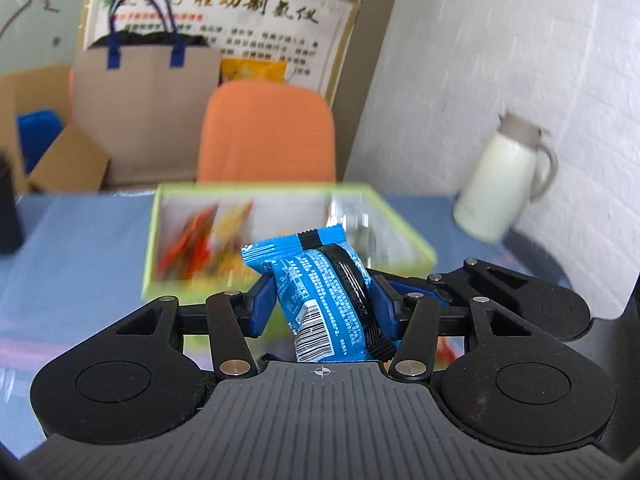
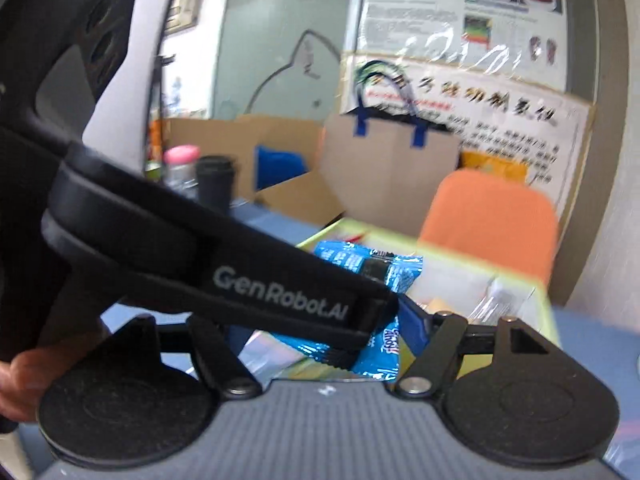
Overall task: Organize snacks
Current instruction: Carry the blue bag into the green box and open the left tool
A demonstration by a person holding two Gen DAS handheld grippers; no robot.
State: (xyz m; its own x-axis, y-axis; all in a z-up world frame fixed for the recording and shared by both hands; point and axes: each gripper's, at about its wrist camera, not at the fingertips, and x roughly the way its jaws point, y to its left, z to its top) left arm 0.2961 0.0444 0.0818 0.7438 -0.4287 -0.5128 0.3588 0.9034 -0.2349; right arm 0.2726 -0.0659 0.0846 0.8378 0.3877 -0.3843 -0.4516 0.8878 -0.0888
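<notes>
My left gripper (image 1: 322,292) is shut on a blue cookie packet (image 1: 324,296) and holds it upright above the blue table, just in front of a lime-green box (image 1: 404,236) with several snack packets inside. In the right wrist view the left gripper's black body crosses in front and hides my right gripper's left finger. A blue packet (image 2: 380,344) sits between my right gripper's (image 2: 376,332) fingers. A second blue packet (image 2: 372,266) shows behind the left gripper, near the green box (image 2: 546,312).
An orange chair (image 1: 266,132) stands behind the table. A white thermos jug (image 1: 500,184) stands at the right by the wall. A paper bag with blue handles (image 1: 146,80) and cardboard boxes sit behind. A black cup (image 2: 214,180) and a pink-capped bottle (image 2: 182,164) stand far left.
</notes>
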